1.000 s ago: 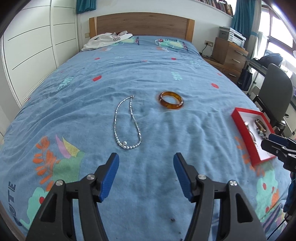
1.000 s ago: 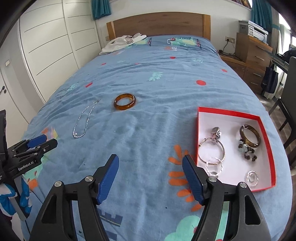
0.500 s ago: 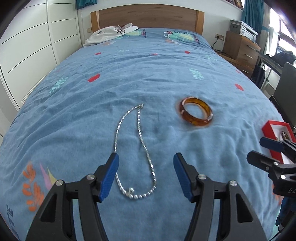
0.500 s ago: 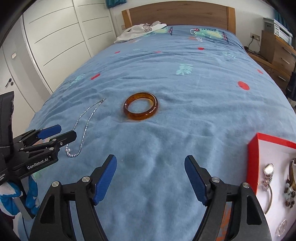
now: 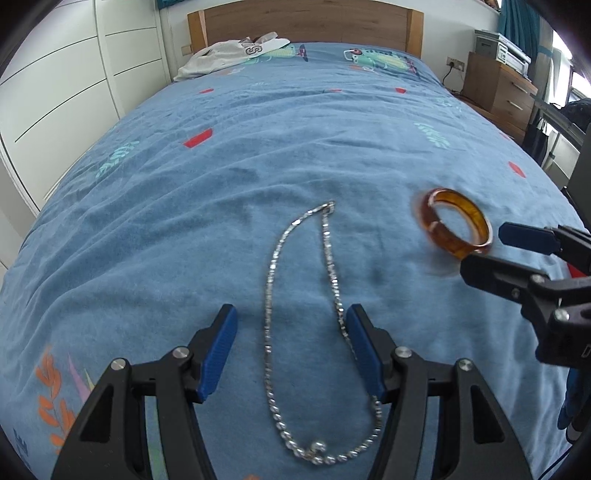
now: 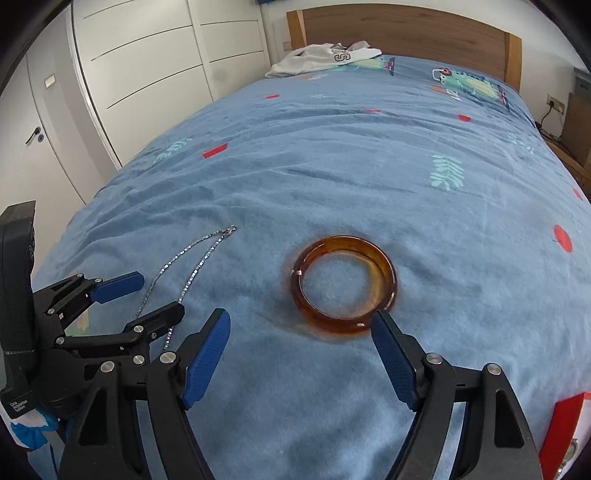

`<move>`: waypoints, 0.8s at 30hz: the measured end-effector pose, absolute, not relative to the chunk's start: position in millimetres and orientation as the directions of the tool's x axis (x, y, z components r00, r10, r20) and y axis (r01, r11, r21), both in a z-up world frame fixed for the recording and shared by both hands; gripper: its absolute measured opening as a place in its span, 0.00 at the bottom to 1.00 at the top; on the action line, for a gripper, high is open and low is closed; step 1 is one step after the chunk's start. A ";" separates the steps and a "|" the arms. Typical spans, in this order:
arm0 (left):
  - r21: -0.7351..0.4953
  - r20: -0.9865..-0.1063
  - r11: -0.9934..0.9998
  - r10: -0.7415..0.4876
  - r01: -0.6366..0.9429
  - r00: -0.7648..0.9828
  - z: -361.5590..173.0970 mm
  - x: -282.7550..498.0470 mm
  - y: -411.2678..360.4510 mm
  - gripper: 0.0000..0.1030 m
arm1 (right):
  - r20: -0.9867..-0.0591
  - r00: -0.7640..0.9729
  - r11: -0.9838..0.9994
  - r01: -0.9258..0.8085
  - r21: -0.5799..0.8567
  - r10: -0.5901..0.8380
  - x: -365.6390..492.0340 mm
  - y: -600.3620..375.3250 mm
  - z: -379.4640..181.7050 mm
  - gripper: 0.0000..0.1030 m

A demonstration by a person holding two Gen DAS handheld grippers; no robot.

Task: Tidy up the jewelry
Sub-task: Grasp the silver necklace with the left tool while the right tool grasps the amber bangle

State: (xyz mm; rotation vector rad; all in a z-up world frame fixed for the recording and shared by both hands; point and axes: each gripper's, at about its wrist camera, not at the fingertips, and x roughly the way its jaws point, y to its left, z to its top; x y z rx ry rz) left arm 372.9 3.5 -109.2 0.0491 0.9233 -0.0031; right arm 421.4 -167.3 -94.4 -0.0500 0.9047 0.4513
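Note:
A silver chain necklace (image 5: 273,273) lies in a long loop on the blue bedspread. My left gripper (image 5: 291,332) is open and straddles its middle, one strand passing between the fingers; it also shows in the right wrist view (image 6: 147,295). An amber bangle (image 6: 343,291) lies flat to the right of the necklace, seen too in the left wrist view (image 5: 458,225). My right gripper (image 6: 301,332) is open just in front of the bangle, its right fingertip at the bangle's near rim; from the left wrist view it (image 5: 491,251) sits beside the bangle.
The red corner of the jewelry tray (image 6: 565,428) shows at the lower right. White clothing (image 6: 321,59) lies by the wooden headboard (image 5: 303,26). White wardrobe doors (image 6: 140,62) stand left of the bed, and a wooden dresser (image 5: 498,88) to its right.
Both grippers have moved forward and down toward the bed. The left one now straddles the necklace and the right one has closed in on the bangle; the tray has slid almost out of view.

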 end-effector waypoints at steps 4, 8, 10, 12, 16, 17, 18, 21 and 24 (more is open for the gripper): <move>0.006 -0.805 1.000 0.006 -0.003 0.594 -119.0 376.7 21.0 0.60 | -0.782 0.512 0.898 -0.419 0.135 0.356 434.8 -154.7 -105.0 0.76; -0.014 -0.803 1.000 -0.009 -0.005 0.596 -122.2 377.3 27.5 0.62 | -0.793 0.491 0.887 -0.443 0.128 0.360 444.2 -144.6 -114.9 0.67; -0.015 -0.801 1.000 -0.009 -0.004 0.599 -123.2 376.7 27.7 0.62 | -0.800 0.485 0.883 -0.455 0.115 0.354 447.5 -138.5 -119.4 0.57; -0.016 -0.798 1.000 -0.011 -0.003 0.603 -123.7 376.0 27.2 0.62 | -0.801 0.483 0.878 -0.467 0.106 0.354 449.0 -134.8 -122.6 0.49; -0.015 -0.796 1.000 -0.012 0.001 0.606 -125.4 376.8 27.1 0.60 | -0.798 0.480 0.873 -0.473 0.114 0.364 454.5 -133.1 -125.5 0.28; -0.012 -0.794 1.000 -0.010 0.001 0.607 -125.3 376.9 26.5 0.59 | -0.796 0.479 0.873 -0.472 0.122 0.370 456.3 -133.6 -125.9 0.22; -0.010 -0.793 1.000 -0.010 0.003 0.610 -125.1 377.6 26.2 0.57 | -0.792 0.479 0.873 -0.469 0.133 0.378 458.1 -134.9 -126.1 0.18; -0.010 -0.785 1.000 -0.018 0.017 0.619 -122.2 378.4 24.6 0.38 | -0.781 0.478 0.872 -0.459 0.169 0.403 460.4 -138.6 -124.7 0.11; -0.003 -0.784 1.000 -0.018 0.025 0.621 -118.7 380.5 23.2 0.16 | -0.766 0.486 0.868 -0.461 0.184 0.421 454.9 -139.9 -120.8 0.11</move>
